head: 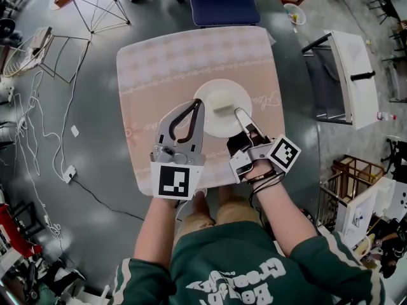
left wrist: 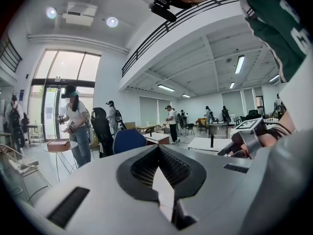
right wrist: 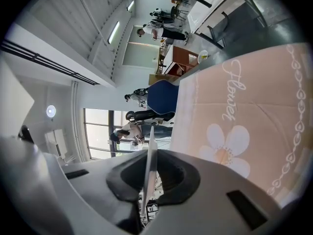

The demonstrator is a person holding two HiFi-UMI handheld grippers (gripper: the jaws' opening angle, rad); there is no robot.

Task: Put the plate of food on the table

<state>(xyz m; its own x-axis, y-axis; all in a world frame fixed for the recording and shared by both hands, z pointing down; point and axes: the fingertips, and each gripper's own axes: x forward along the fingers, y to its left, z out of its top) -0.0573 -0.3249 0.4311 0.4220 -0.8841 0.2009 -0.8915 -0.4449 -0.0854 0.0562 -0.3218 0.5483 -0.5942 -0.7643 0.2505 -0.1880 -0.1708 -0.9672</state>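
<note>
The table [head: 140,75] had the plate [head: 212,123] at its middle; whether the plate rested on it or hung just above could not be told. Over the table's near left, the left gripper [head: 197,103] was closed tip to tip, empty. Over its near right, the right gripper [head: 240,114] pinched the plate's rim. The food [head: 224,101], a pale block, sat on the plate at the table's centre.

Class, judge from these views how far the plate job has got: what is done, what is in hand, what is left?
Done: the plate with its food block is over the middle of the table. In hand: the right gripper pinches its rim; the left gripper, shut, sits beside it. Left: confirm it rests down, then release.
</note>
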